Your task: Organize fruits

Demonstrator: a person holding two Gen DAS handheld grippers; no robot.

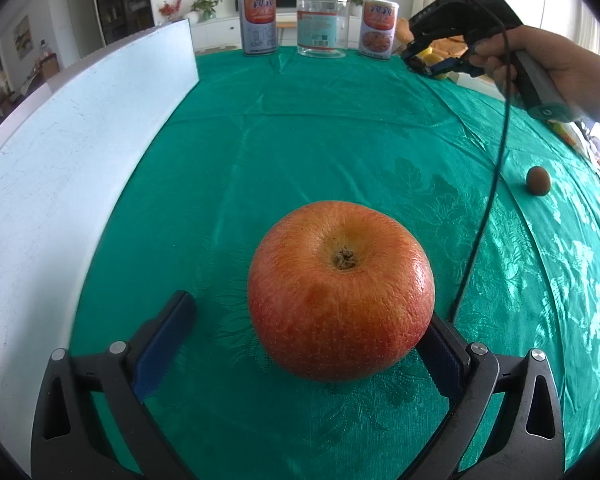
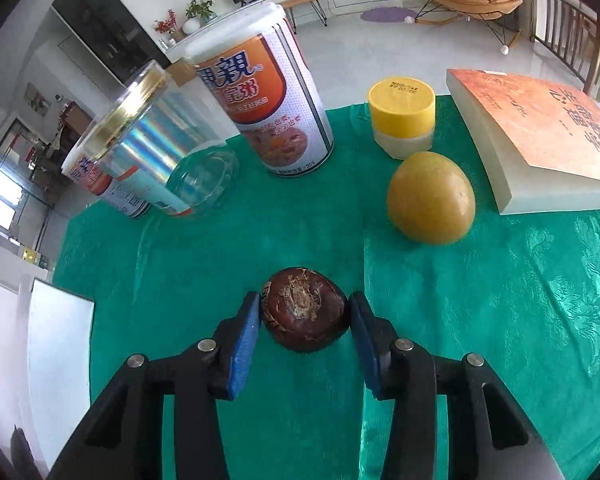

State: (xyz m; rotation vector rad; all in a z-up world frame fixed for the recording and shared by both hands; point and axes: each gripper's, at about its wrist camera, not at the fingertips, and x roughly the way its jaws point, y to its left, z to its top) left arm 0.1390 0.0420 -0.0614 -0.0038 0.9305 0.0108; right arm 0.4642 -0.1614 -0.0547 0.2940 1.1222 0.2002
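Observation:
A large red apple (image 1: 340,290) sits on the green tablecloth (image 1: 300,140) between the fingers of my left gripper (image 1: 312,328). The right pad touches the apple; the left pad stands apart from it, so the gripper is open. A small brown fruit (image 1: 538,179) lies far right. My right gripper (image 2: 304,320) is shut on a dark brown water chestnut (image 2: 305,309), both blue pads against its sides, just above the cloth. A yellow fruit (image 2: 431,197) lies beyond it to the right. In the left wrist view my right gripper (image 1: 422,65) is at the far right.
Two printed cans (image 2: 276,92) (image 1: 257,24) and a clear jar (image 2: 168,148) stand at the table's far edge. A yellow-lidded jar (image 2: 403,116) and a book (image 2: 540,136) lie at the right. A white board (image 1: 72,152) stands along the left side. A cable (image 1: 496,168) hangs over the cloth.

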